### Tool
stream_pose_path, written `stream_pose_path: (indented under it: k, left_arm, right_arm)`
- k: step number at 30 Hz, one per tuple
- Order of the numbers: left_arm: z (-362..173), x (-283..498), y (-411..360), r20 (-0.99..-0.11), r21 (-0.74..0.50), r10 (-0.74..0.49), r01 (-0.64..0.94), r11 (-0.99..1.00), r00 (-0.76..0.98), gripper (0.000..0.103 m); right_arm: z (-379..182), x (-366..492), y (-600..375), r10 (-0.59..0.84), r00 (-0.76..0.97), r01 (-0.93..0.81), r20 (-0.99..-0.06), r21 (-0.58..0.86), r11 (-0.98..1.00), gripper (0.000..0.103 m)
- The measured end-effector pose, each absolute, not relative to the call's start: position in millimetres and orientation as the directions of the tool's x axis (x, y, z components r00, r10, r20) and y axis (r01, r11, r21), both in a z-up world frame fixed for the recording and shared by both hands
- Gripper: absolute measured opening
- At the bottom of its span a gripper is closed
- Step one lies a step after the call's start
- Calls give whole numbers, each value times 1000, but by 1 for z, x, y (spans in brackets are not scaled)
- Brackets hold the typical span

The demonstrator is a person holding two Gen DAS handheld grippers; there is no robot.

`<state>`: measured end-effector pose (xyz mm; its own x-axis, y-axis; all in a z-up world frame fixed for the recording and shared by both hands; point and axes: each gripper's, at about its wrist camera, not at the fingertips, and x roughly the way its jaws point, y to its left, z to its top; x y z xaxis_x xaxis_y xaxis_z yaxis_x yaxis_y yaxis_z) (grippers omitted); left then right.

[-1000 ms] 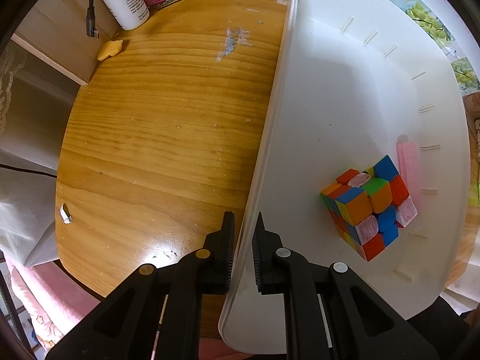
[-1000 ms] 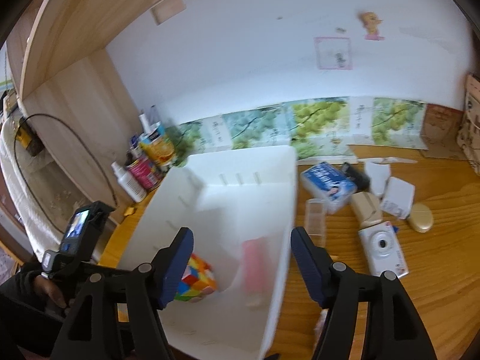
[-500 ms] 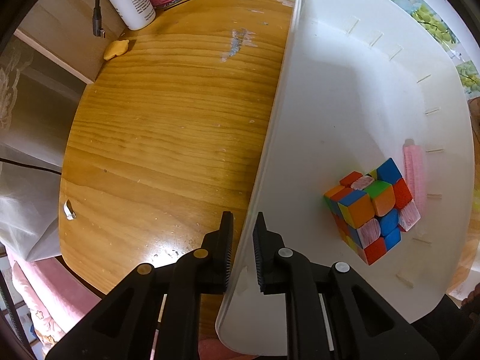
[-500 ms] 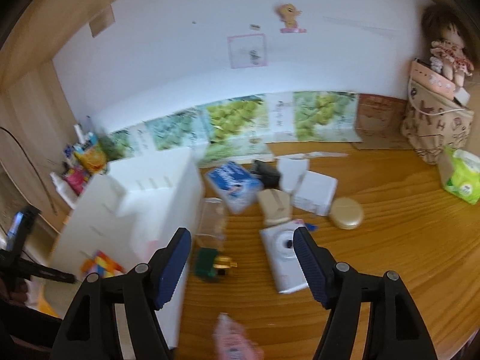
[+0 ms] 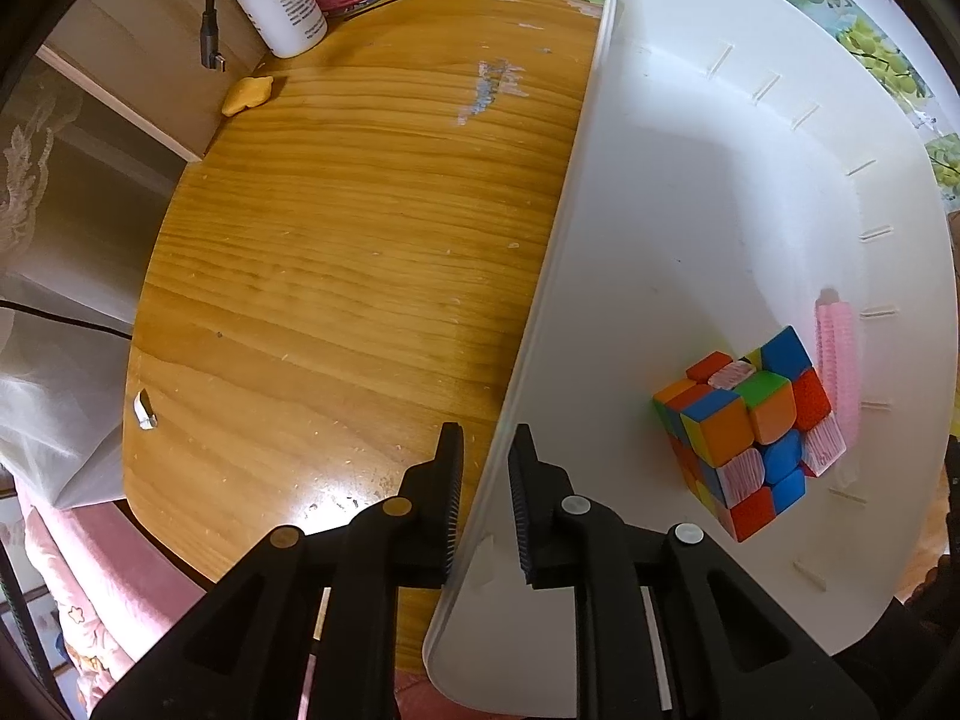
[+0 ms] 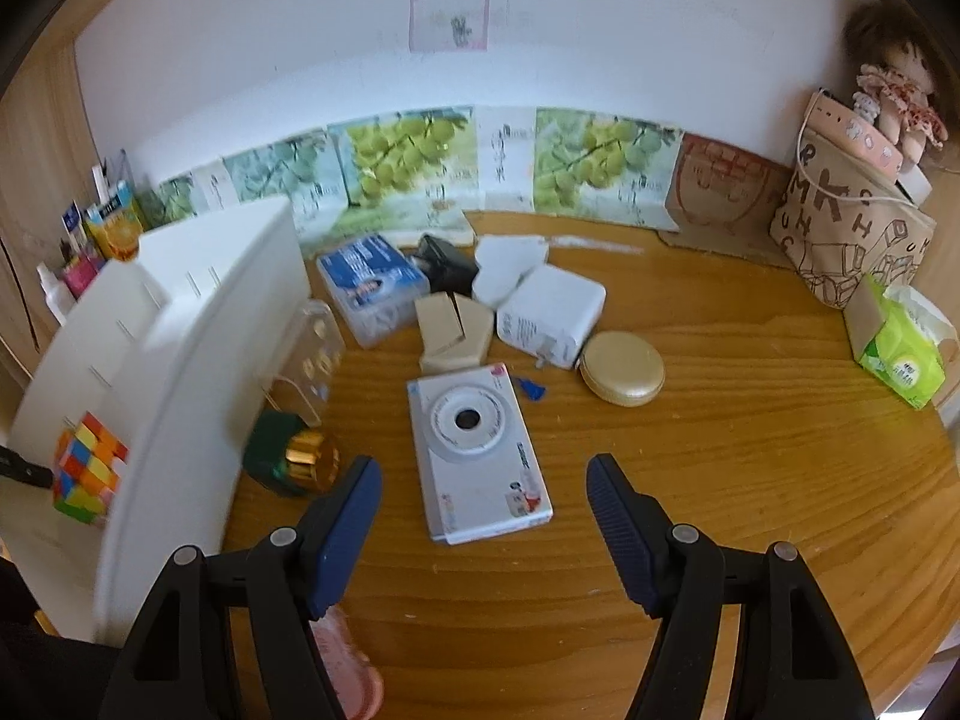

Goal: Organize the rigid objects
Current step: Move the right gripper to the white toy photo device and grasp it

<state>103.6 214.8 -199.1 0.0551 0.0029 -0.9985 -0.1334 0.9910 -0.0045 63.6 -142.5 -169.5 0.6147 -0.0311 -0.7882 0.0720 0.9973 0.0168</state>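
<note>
White plastic forms the open storage bin (image 5: pixel 690 192) on your wooden bench (image 5: pixel 360 252), and two things lie inside it: a scrambled multicoloured puzzle cube (image 5: pixel 750 438) resting on the floor near one wall, and a pink ribbed bar-shaped piece (image 5: pixel 837 360) just behind the cube, against the slotted side. Your left claw (image 5: pixel 485 501) points straight down over the bin's near rim, one black ridged finger outside the wall and one inside; its jaws have just been opening a little, so they straddle the thin wall with a visible gap on each side rather than pinching it.

From the right wrist view the same bin (image 6: pixel 198 312) stands at the left, with the cube (image 6: pixel 87 468) showing inside. Your right claw (image 6: pixel 483 480) hangs with its blue-padded jaws spread wide and nothing between them, above a flat white compact camera (image 6: pixel 477 456) lying lens-up on the bench (image 6: pixel 720 480). Beside the bin sits a dark green bottle with a gold cap (image 6: pixel 291 459) on its side. Beyond the camera lie a round gold case (image 6: pixel 624 367), a white charger block (image 6: pixel 552 315), a beige box (image 6: pixel 450 330) and a blue-labelled clear box (image 6: pixel 372 285).
</note>
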Motion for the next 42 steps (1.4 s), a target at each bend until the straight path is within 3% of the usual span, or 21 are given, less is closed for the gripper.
stream_pose_path:
  k: [18, 42]
  left_arm:
    - [-201, 111, 215, -999, 3, 9, -148, 989, 39, 19]
    - [-203, 110, 218, -999, 9, 15, -155, 988, 37, 20]
  right_arm:
    - [-213, 96, -141, -26, 518, 12, -855, -23, 1000, 71]
    - [-225, 129, -144, 7, 524, -15, -851, -1, 1000, 72]
